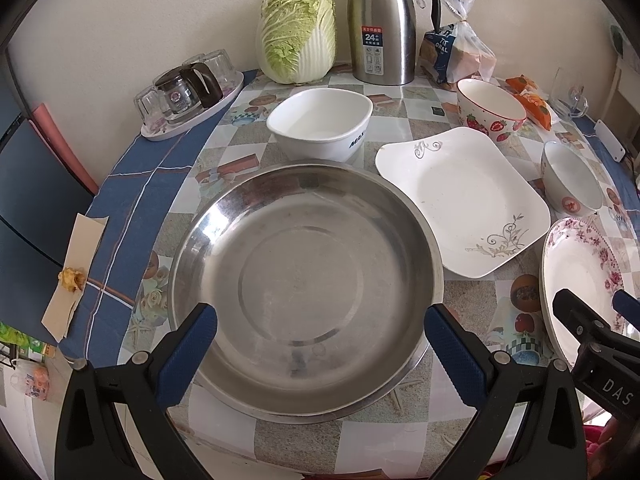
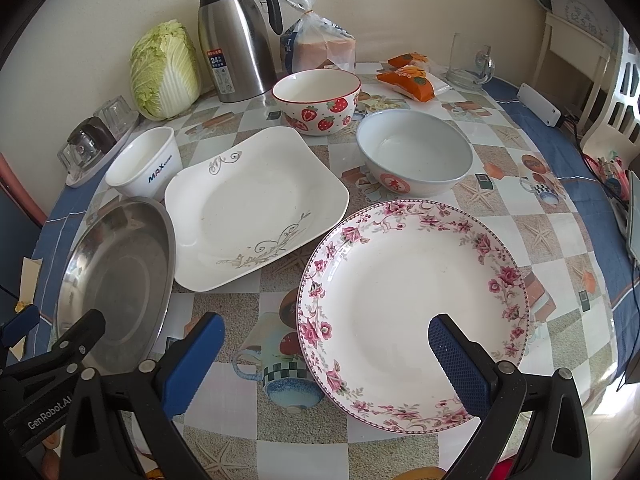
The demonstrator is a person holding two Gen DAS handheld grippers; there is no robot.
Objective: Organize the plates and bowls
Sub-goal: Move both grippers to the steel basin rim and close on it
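Observation:
A steel round plate (image 1: pixel 304 280) (image 2: pixel 116 280) lies at the near left of the table. My left gripper (image 1: pixel 320 340) is open over its near edge and empty. A floral round plate (image 2: pixel 412 308) (image 1: pixel 580 276) lies at the near right. My right gripper (image 2: pixel 326 354) is open above that plate's near left part and empty. Between them, further back, lies a white square plate (image 1: pixel 460 200) (image 2: pixel 252 204). Behind stand a white MAX bowl (image 1: pixel 320 124) (image 2: pixel 140 164), a strawberry bowl (image 1: pixel 490 110) (image 2: pixel 316 100) and a pale bowl with a red seal (image 1: pixel 570 178) (image 2: pixel 414 156).
At the back stand a napa cabbage (image 1: pixel 298 32), a steel thermos jug (image 1: pixel 380 24), bagged bread (image 1: pixel 456 52), orange snack packs (image 2: pixel 408 76) and a glass mug (image 2: pixel 472 64). A tray of glasses (image 1: pixel 188 96) sits at the left edge. A white power strip (image 2: pixel 538 104) lies at the right.

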